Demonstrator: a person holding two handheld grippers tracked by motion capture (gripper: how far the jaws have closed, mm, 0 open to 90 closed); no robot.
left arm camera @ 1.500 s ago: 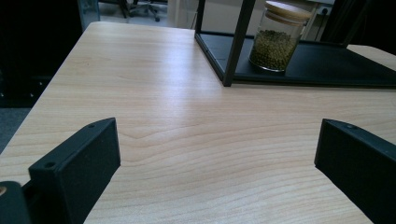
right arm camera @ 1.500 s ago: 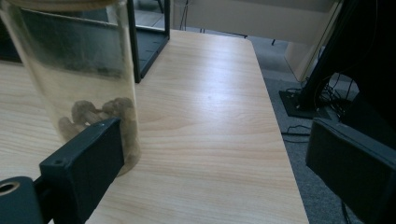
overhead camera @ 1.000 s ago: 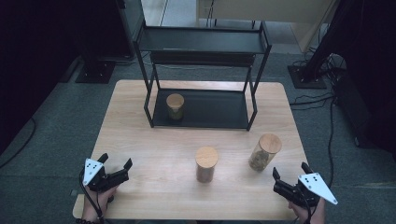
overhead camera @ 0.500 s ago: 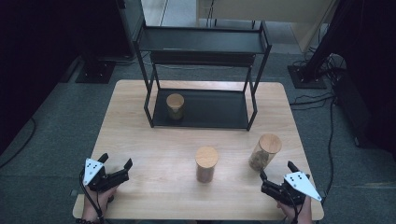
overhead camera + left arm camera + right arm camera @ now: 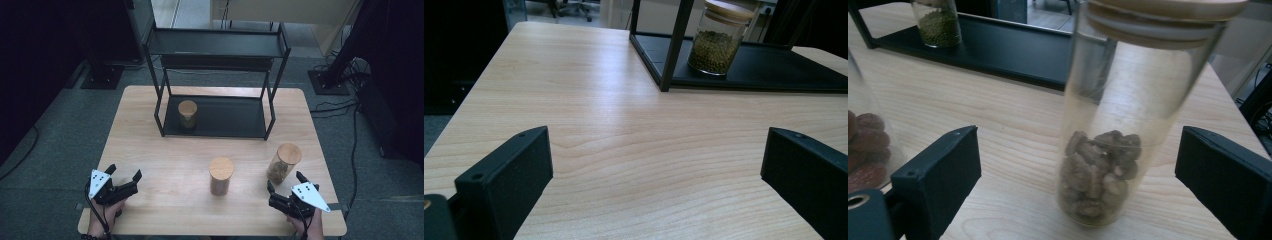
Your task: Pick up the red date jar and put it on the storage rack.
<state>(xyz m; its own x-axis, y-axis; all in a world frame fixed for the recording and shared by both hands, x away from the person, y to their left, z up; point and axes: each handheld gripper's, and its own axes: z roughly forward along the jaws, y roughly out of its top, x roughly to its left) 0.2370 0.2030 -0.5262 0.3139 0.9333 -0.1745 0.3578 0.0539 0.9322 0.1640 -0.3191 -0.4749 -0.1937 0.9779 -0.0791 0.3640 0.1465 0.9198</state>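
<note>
Walnut jar (image 5: 1108, 125) stands untouched between wide jaws, table edge near.

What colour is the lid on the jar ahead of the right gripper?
Light wood tan lid, on the walnut jar; clearest in the high view.

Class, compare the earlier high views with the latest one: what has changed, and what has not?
The right hand-held gripper has slid left along the table's near edge toward the walnut jar, jaws open, gripping nothing. The left hand-held gripper and all three jars stayed put.
</note>
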